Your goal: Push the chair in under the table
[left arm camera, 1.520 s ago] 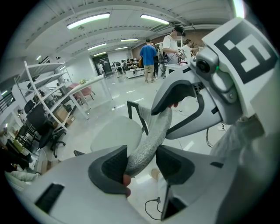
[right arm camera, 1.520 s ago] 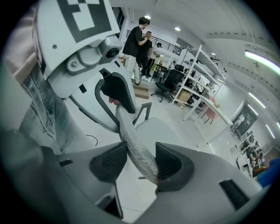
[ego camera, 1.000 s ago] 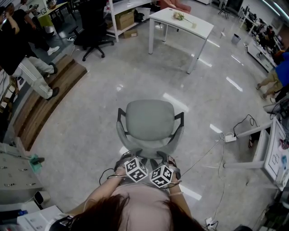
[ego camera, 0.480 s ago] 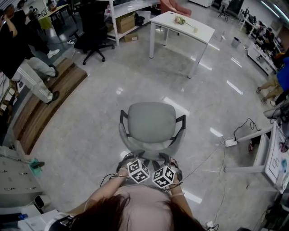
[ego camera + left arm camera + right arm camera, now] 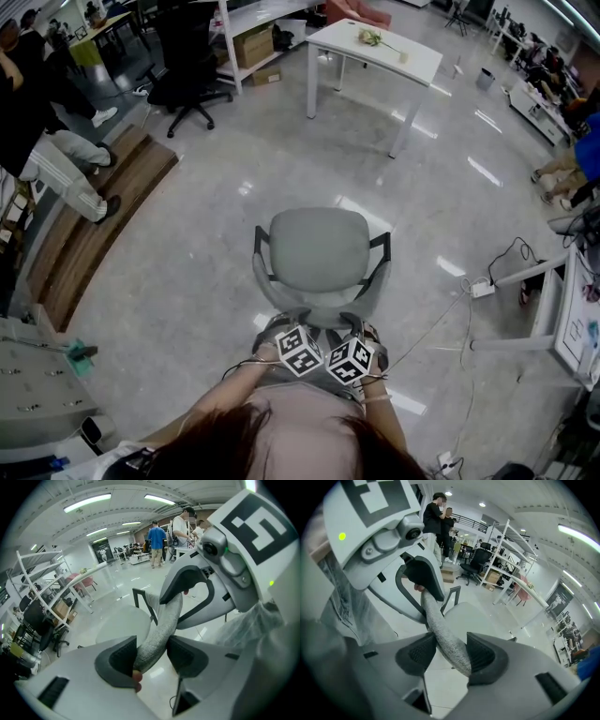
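Left gripper view: left gripper (image 5: 152, 657) is clamped on the grey backrest (image 5: 164, 620) of the chair (image 5: 314, 251) — rim pinched between both pads. Right gripper (image 5: 446, 656) grips the same rim likewise, just beside it. Ahead of both tools, well beyond the chair, stands the white table (image 5: 424, 62) — chair and table apart.

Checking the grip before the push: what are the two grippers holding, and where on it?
Both the left gripper and the right gripper clamp the grey fabric office chair by the top rim of its backrest, side by side.
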The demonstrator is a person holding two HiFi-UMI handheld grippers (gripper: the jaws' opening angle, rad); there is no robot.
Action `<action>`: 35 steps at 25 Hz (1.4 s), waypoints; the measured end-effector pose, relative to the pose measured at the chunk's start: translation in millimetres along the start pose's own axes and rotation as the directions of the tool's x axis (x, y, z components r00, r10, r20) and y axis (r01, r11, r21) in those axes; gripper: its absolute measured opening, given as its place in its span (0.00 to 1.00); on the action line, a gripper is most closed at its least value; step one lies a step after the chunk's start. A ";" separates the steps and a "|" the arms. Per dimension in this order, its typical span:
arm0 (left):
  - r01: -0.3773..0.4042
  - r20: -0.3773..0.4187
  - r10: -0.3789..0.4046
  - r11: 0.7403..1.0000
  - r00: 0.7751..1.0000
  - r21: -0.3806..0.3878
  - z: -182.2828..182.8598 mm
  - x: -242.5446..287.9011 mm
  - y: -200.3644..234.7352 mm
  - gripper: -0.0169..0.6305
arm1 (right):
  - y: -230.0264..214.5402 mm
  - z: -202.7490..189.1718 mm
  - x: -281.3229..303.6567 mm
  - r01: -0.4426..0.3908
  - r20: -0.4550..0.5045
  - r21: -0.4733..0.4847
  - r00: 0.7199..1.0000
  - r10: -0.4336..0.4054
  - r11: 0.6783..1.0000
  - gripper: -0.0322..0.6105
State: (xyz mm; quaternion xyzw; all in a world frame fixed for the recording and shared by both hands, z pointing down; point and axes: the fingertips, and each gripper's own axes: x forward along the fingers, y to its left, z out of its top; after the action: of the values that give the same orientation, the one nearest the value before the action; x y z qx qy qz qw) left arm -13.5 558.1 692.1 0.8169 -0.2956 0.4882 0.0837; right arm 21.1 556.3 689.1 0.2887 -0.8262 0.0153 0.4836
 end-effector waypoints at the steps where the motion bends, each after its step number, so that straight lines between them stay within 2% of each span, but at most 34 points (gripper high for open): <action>1: 0.000 -0.002 0.000 1.000 1.000 0.000 0.1 0.9 1.4 0.34 | -1.0 0.4 1.4 0.001 -0.003 0.000 1.000 -0.001 1.000 0.38; 9: 0.013 -0.020 -0.013 1.000 1.000 0.002 1.2 5.2 9.0 0.34 | -5.8 3.7 7.6 0.001 -0.003 -0.003 1.000 -0.001 1.000 0.38; 20: -0.028 -0.008 0.028 0.999 1.000 0.023 -1.6 8.0 23.3 0.35 | -9.6 13.5 16.6 0.008 0.019 -0.016 1.000 -0.008 1.000 0.38; 35: -0.033 -0.005 0.033 0.999 0.999 0.009 25.1 33.5 70.7 0.35 | -60.6 30.5 45.8 0.006 0.008 -0.026 1.000 -0.005 1.000 0.38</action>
State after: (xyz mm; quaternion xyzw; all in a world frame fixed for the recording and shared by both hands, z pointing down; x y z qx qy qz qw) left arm -23.0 476.6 697.0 0.8109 -0.3066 0.4931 0.0727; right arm 10.0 475.4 694.5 0.2848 -0.8273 0.0022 0.4842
